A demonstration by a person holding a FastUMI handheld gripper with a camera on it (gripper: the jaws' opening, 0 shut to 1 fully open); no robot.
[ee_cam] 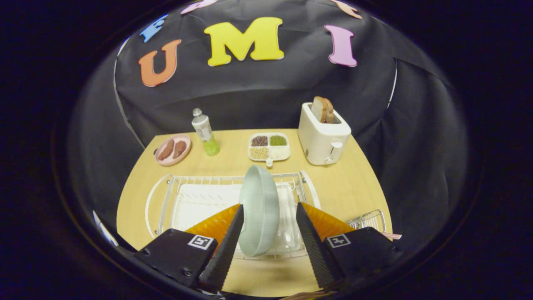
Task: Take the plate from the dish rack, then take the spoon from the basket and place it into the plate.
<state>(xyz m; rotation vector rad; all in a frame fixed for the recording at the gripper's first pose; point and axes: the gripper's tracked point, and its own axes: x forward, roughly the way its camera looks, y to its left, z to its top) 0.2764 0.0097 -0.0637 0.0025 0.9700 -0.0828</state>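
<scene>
The jaws (266, 246) stand spread wide, with the pale green plate (259, 210) upright on edge between them in the white wire dish rack (166, 200). The left finger (227, 246) looks to touch the plate's rim — hard to be sure — while the right finger (314, 246) stands apart from it. Beyond the jaws on the desk (358, 187), left to right: a pink dish (173, 150) holding two brown pieces, a green bottle (205, 132), a divided tray (269, 146) of grains, and a white toaster (324, 133) with bread in its slot. Right of the right finger — a small wire basket (370, 220).
</scene>
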